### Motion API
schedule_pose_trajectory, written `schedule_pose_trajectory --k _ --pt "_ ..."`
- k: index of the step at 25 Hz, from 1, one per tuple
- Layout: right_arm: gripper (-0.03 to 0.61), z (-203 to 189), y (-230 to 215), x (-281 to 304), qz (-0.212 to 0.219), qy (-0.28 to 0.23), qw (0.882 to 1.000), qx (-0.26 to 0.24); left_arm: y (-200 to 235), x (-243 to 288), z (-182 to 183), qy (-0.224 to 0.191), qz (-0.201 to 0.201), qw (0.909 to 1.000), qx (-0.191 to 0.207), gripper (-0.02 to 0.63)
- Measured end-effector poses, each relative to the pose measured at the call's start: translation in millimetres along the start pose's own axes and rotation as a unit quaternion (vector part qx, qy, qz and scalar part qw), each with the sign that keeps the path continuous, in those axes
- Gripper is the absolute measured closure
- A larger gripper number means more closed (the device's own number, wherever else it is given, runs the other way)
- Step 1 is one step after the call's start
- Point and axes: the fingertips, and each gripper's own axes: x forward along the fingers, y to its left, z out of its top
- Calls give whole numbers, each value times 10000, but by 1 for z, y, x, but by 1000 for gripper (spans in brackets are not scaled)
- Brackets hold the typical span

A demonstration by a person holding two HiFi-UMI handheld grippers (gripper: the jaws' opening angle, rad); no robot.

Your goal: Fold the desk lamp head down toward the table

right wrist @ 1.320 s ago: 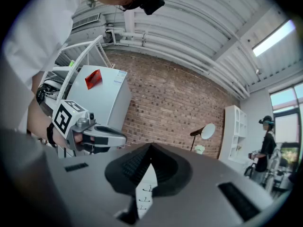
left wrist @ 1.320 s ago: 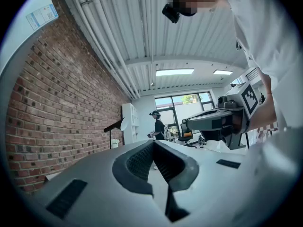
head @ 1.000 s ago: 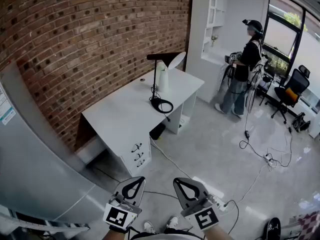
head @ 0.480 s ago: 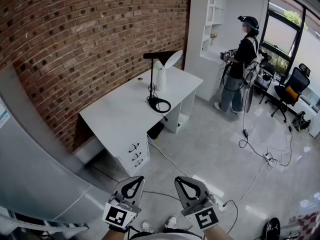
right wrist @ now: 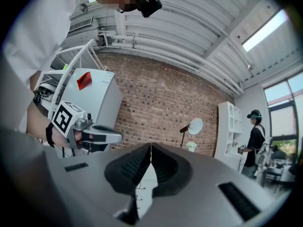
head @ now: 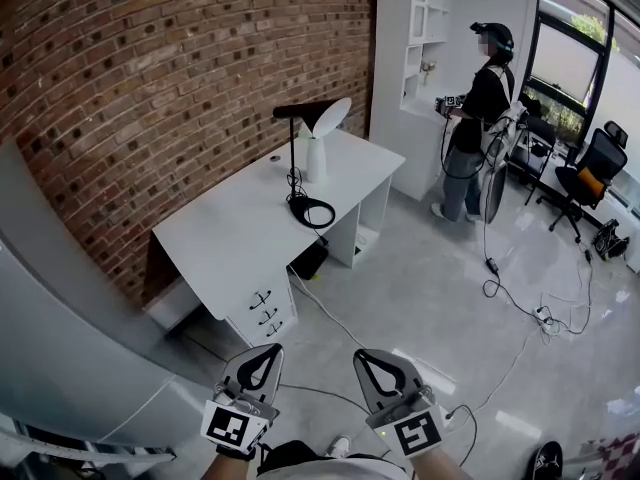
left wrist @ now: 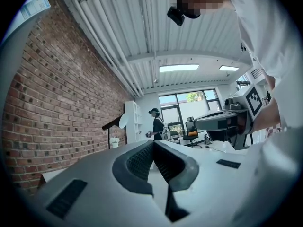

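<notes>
Change: against the earlier frames, the desk (head: pixel 230 243) and the desk lamp (head: pixel 292 163) had slid left in the head view. The other person (head: pixel 478 108) stood further up the picture, closer to the shelf unit (head: pixel 425 28). Both grippers kept their places at the bottom edge, closed as before. The lamp head (head: pixel 303 111) was as level as it had been.
Jaws: the left gripper (head: pixel 271 350) had its jaws pressed together on nothing. The right gripper (head: pixel 362 355) was the same, its pads (right wrist: pixel 131 167) meeting in a thin seam.
Lamp position: it stood upright on the far half of the desk, near the brick wall (head: pixel 150 78) and well apart from both grippers. The head was not folded; it jutted out level from the top of the stem.
Counts: two grippers; one desk lamp; one desk with three drawer handles (head: pixel 268 313); one white disc on a stand (head: pixel 320 138) just beside the lamp; one other person; one office chair (head: pixel 590 168).
Materials and shapes: the lamp was black, with a thin straight stem, a slim bar head and a ring-shaped base. The desk was flat, white and smooth. The wall was rough red brick with pale mortar. The floor (head: pixel 420 288) was grey and glossy, with cables (head: pixel 520 308) trailing over it. The gripper pads were dark, ribbed and tapered to a point.
</notes>
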Motion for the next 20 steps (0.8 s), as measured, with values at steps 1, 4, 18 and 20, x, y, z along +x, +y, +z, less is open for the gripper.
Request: schedule_pose_trajectory --k 1,4,18,20 --pt "560 -3 -5 1 8 11 10000 20 0 4 -2 20 37 10000 -10 606" --pt "560 -10 -16 5 52 34 9999 79 2 14 -8 123 94 9999 -55 606" --pt "560 -29 -51 92 39 149 9997 175 69 82 -40 217 -57 9994 -251 606" --pt "560 -30 -55 114 40 214 9997 112 88 96 -42 154 -119 9995 -268 606"
